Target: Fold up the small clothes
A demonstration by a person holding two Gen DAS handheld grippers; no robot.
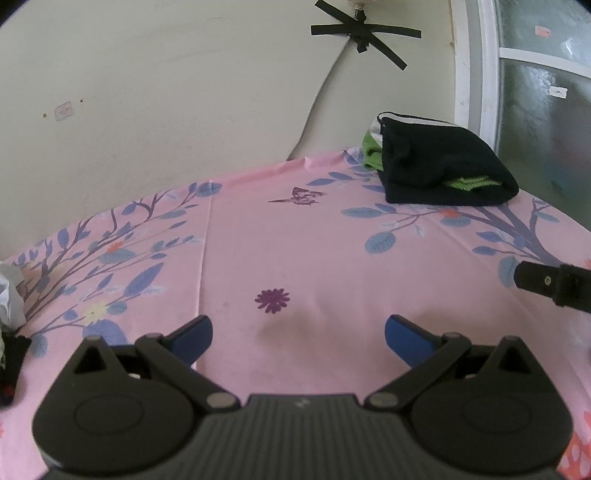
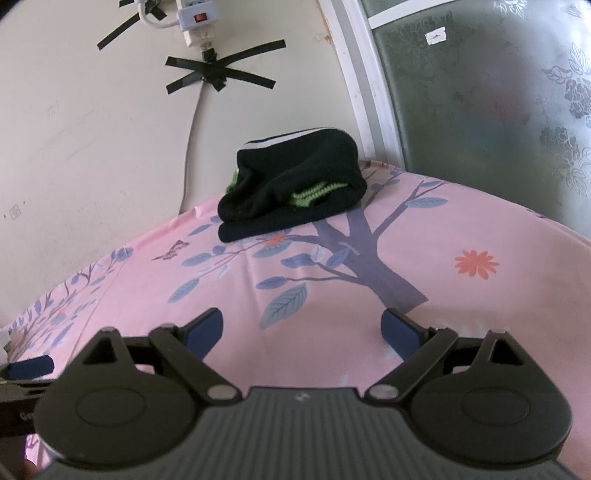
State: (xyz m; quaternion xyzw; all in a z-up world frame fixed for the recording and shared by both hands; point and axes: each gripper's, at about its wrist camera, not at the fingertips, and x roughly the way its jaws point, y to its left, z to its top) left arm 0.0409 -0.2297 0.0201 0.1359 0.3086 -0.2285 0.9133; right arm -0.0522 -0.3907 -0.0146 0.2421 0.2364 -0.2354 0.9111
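Observation:
A stack of folded small clothes (image 1: 439, 170), dark navy with green and white layers, lies at the far right corner of the pink floral sheet (image 1: 295, 258); it also shows in the right wrist view (image 2: 291, 188). My left gripper (image 1: 298, 334) is open and empty, low over the bare sheet. My right gripper (image 2: 302, 328) is open and empty over the printed tree, well short of the stack. The right gripper's tip shows at the right edge of the left wrist view (image 1: 554, 282).
Unfolded clothes, white and dark (image 1: 9, 321), lie at the left edge of the sheet. The wall with taped cable (image 1: 364, 33) and a power strip (image 2: 195, 18) stands behind. A frosted glass window (image 2: 498, 110) is at the right.

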